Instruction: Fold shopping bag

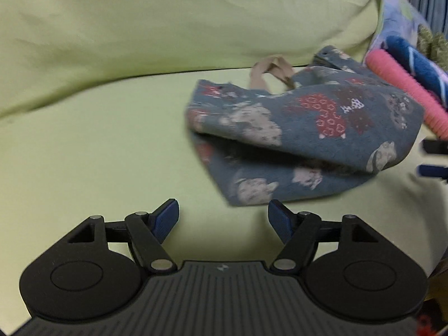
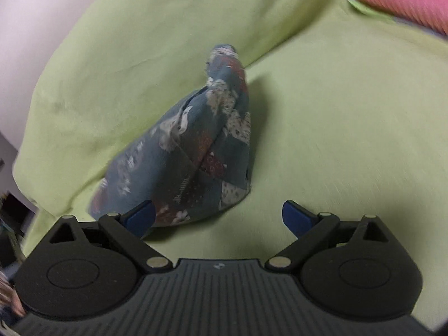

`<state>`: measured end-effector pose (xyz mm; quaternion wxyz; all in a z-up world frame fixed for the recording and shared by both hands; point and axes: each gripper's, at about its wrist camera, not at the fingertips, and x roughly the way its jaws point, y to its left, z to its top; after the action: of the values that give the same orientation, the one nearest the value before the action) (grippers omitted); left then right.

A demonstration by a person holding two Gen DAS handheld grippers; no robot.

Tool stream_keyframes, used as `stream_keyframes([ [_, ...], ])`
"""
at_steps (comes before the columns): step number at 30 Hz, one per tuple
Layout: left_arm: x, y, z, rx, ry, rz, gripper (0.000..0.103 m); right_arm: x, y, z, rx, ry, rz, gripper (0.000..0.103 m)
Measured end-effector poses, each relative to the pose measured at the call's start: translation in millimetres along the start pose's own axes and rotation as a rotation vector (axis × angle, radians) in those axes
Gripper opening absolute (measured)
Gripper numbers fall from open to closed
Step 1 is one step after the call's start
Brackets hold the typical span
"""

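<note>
My left gripper (image 1: pixel 223 218) is wide open and holds nothing. Its two blue pads (image 1: pixel 167 219) point out over the green sheet (image 1: pixel 98 145). Just ahead of my left jaws and a little to the right lies the shopping bag (image 1: pixel 305 131). It is blue-grey cloth with red and pale animal shapes on it. It is folded over on itself, with the top layer lifted a bit so there is a dark gap under it. Its tan handles (image 1: pixel 273 70) stick out at the far side, near the big green pillow (image 1: pixel 168 19). Farther right of the bag is a pink roll (image 1: pixel 406 92).

My right gripper (image 2: pixel 219 215) is wide open too and holds nothing. From here the bag (image 2: pixel 190 151) sits ahead and to the left of my jaws, bunched up into a point. My left pad (image 2: pixel 140 218) is right in front of the bag's near edge, but I cannot tell if they touch. My right pad (image 2: pixel 298 218) is over bare green sheet (image 2: pixel 336 140).
</note>
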<state>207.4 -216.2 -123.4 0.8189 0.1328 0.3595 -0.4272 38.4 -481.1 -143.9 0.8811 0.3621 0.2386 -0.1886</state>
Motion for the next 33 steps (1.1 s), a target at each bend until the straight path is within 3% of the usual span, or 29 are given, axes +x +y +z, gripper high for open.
stream_keyframes([
  [2, 17.9, 3.0, 5.0, -0.059, -0.004, -0.065, 0.072, 21.2, 7.3, 0.2, -0.065, -0.046, 0.005, 0.096],
  [3, 29.5, 6.9, 7.5, -0.095, -0.003, -0.081, 0.071, 27.9, 3.9, 4.4, -0.077, -0.048, 0.019, 0.090],
  [4, 38.8, 11.0, 10.5, -0.132, 0.000, -0.103, 0.068, 39.8, -1.4, 8.7, -0.075, -0.034, 0.043, 0.073],
  [5, 46.1, 14.9, 14.8, -0.163, 0.003, -0.132, 0.056, 50.6, -5.1, 11.7, -0.069, -0.011, 0.076, 0.027],
  [6, 48.2, 17.2, 19.1, -0.178, 0.002, -0.145, 0.051, 56.7, -7.1, 17.7, -0.062, 0.009, 0.023, 0.009],
  [7, 46.2, 18.2, 23.1, -0.184, -0.003, -0.145, 0.043, 62.3, -6.4, 24.7, -0.046, 0.025, -0.021, 0.008],
  [9, 24.0, 19.1, 23.8, -0.178, -0.028, -0.154, 0.026, 45.8, -6.4, 37.3, 0.043, -0.013, 0.032, 0.001],
  [11, -3.7, 19.5, 22.3, -0.166, -0.057, -0.166, 0.007, 16.0, -2.3, 46.7, 0.076, -0.035, 0.073, 0.001],
  [13, -31.3, 18.3, 17.2, -0.141, -0.083, -0.169, 0.004, -15.0, 4.1, 49.8, 0.053, -0.057, 0.059, 0.001],
  [14, -42.3, 15.6, 8.4, -0.109, -0.085, -0.143, 0.006, -29.6, 5.1, 47.2, 0.022, -0.066, 0.038, 0.005],
  [15, -46.1, 13.5, -1.3, -0.089, -0.067, -0.110, 0.007, -32.3, 9.9, 44.4, -0.012, -0.050, 0.007, 0.015],
  [16, -45.4, 11.6, -10.6, -0.082, -0.038, -0.080, 0.011, -33.5, 15.3, 41.6, -0.046, -0.031, -0.026, 0.027],
  [17, -44.7, 9.8, -19.8, -0.074, -0.008, -0.050, 0.017, -36.9, 8.9, 40.3, -0.066, -0.016, -0.049, 0.046],
  [18, -42.5, 9.0, -26.4, -0.088, 0.016, -0.037, 0.022, -35.9, 8.2, 31.5, -0.073, -0.009, -0.072, 0.046],
  [20, -36.5, 8.3, -31.4, -0.146, 0.044, -0.041, 0.045, -42.4, -2.8, 18.6, -0.048, 0.028, -0.085, 0.046],
  [21, -36.5, 6.0, -27.4, -0.161, 0.039, -0.045, 0.048, -41.3, -1.9, 14.7, -0.019, 0.023, -0.072, 0.046],
  [25, -54.1, -11.7, 7.2, -0.100, -0.129, -0.028, 0.053, -27.1, 8.9, 18.8, 0.063, -0.107, -0.019, 0.046],
  [27, -55.0, -27.7, 26.2, -0.014, -0.210, 0.001, 0.064, -18.4, 3.5, 15.9, 0.076, -0.143, -0.040, 0.047],
  [28, -49.7, -35.6, 33.0, 0.039, -0.225, 0.014, 0.071, -8.6, -0.6, 12.6, 0.079, -0.121, -0.040, 0.045],
  [29, -40.5, -42.5, 37.6, 0.095, -0.220, 0.025, 0.071, 2.2, -4.7, 9.7, 0.082, -0.095, -0.038, 0.029],
  [30, -27.6, -48.4, 38.8, 0.153, -0.187, 0.046, 0.071, 15.4, -6.1, 8.2, 0.072, -0.042, -0.091, 0.015],
  [32, 3.9, -57.0, 31.9, 0.263, -0.078, 0.109, 0.068, 31.0, -10.5, 3.2, 0.083, 0.027, -0.181, 0.011],
  [33, 17.8, -59.4, 24.1, 0.307, -0.035, 0.141, 0.067, 20.2, -20.8, -0.6, 0.125, 0.017, -0.171, 0.011],
])
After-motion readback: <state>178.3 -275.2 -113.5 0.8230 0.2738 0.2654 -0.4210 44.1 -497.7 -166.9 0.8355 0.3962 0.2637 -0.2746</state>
